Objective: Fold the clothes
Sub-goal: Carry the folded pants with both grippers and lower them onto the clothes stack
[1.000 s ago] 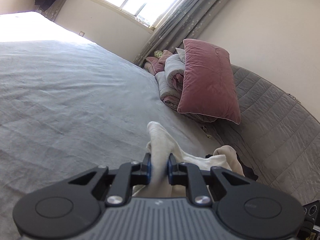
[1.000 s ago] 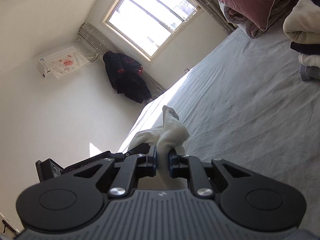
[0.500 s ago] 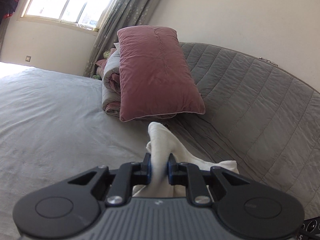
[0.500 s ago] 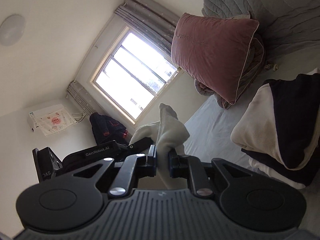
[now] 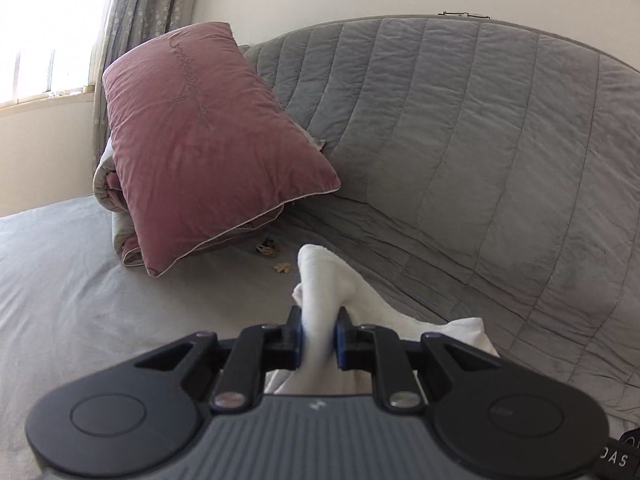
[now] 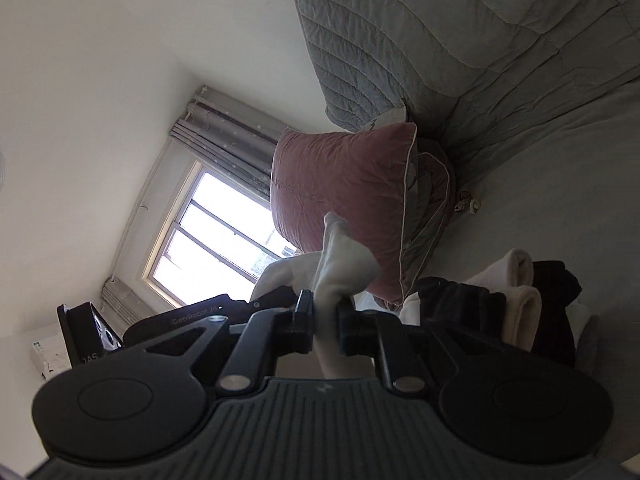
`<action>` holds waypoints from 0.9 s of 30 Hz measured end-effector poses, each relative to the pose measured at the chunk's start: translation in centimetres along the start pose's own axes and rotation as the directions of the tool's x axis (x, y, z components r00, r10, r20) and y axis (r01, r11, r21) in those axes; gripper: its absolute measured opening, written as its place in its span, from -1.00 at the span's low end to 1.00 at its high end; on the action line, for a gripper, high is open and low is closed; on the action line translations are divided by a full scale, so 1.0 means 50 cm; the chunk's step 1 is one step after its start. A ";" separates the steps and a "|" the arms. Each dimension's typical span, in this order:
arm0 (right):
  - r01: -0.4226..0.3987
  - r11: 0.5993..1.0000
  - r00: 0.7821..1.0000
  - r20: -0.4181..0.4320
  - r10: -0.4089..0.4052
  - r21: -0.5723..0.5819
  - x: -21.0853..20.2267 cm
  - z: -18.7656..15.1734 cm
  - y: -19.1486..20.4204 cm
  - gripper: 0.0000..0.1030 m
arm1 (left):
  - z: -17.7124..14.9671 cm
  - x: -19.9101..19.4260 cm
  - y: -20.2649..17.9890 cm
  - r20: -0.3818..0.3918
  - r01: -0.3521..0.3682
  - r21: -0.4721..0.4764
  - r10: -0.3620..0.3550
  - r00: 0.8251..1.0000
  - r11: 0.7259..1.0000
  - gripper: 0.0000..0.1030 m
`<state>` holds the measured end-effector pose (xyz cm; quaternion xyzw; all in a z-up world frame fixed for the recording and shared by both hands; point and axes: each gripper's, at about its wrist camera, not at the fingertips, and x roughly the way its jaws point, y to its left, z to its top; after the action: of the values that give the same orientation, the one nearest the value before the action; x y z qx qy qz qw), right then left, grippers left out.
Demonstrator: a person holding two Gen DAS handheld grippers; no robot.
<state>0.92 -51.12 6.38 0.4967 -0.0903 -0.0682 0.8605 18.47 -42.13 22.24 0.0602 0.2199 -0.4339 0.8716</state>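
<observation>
The left claw (image 5: 318,334) and the right claw (image 6: 325,322) each pinch a bunched fold of one white cloth (image 5: 324,280), soft and crumpled, raised over the grey bed (image 5: 80,280). A pink pillow (image 5: 200,140) leans behind; folded clothes (image 6: 520,300) lie close by.

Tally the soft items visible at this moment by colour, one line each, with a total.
White: 1, the white garment clamped by both the left gripper and the right gripper.
Pink: 1, the pillow.
Grey: 1, the quilted headboard cover.
Cream-and-black: 1, the folded pile.
Total: 4.
</observation>
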 end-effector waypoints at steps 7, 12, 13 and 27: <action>0.114 0.991 0.993 0.020 -0.112 -0.070 0.014 -0.012 -0.059 -0.71 | -0.037 0.107 -0.028 -0.050 -0.061 0.142 0.069 0.996 0.988 -0.59; 0.165 0.969 0.986 0.024 -0.164 -0.184 0.008 -0.028 -0.059 -0.69 | -0.041 0.130 -0.010 -0.022 -0.196 0.165 0.202 0.979 0.967 -0.53; 0.173 0.965 0.985 0.026 -0.171 -0.197 0.007 -0.028 -0.057 -0.68 | -0.037 0.123 0.002 -0.013 -0.215 0.141 0.219 0.976 0.966 -0.53; 0.248 0.903 0.967 0.146 -0.209 -0.350 -0.007 -0.021 -0.018 -0.20 | -0.084 0.074 0.034 0.038 -0.134 0.010 0.134 0.990 0.991 -0.53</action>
<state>0.78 -50.61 5.05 0.3309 -0.0622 -0.2100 0.9179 20.36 -42.53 16.73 0.0723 0.1962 -0.3769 0.9023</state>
